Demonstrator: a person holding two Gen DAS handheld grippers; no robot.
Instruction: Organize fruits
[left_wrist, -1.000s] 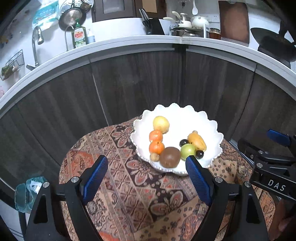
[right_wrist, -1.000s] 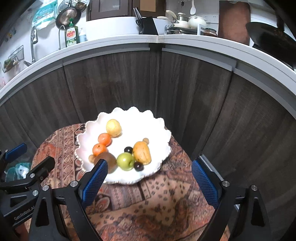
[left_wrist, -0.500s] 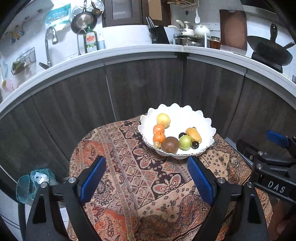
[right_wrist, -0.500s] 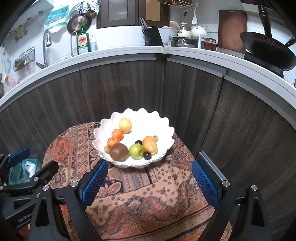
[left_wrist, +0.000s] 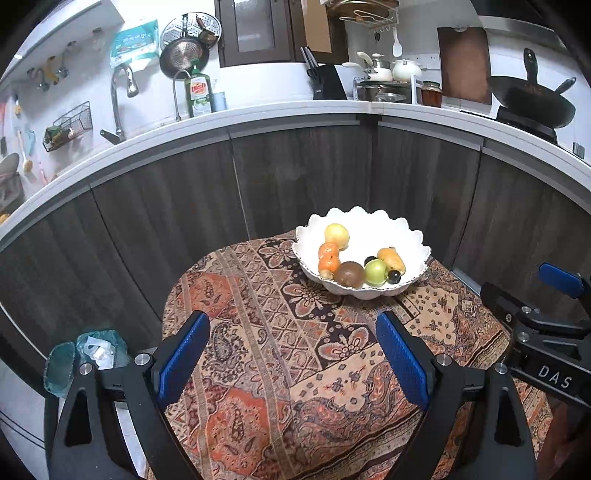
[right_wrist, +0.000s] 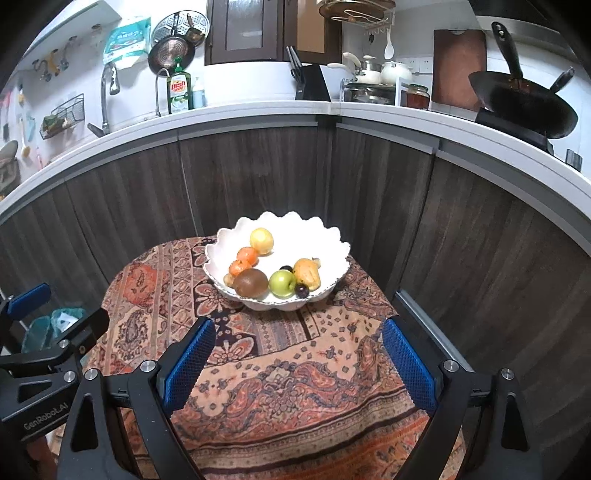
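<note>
1. My left gripper (left_wrist: 291, 334) and right gripper (right_wrist: 299, 341) both hover with fingers wide apart, holding nothing.
2. The fruits (right_wrist: 273, 269) lie in a white scalloped bowl (right_wrist: 334, 247) on the patterned tablecloth (right_wrist: 295, 384), well beyond both grippers.

One bowl (right_wrist: 332, 254) holding nine fruits (right_wrist: 282, 283).
</note>
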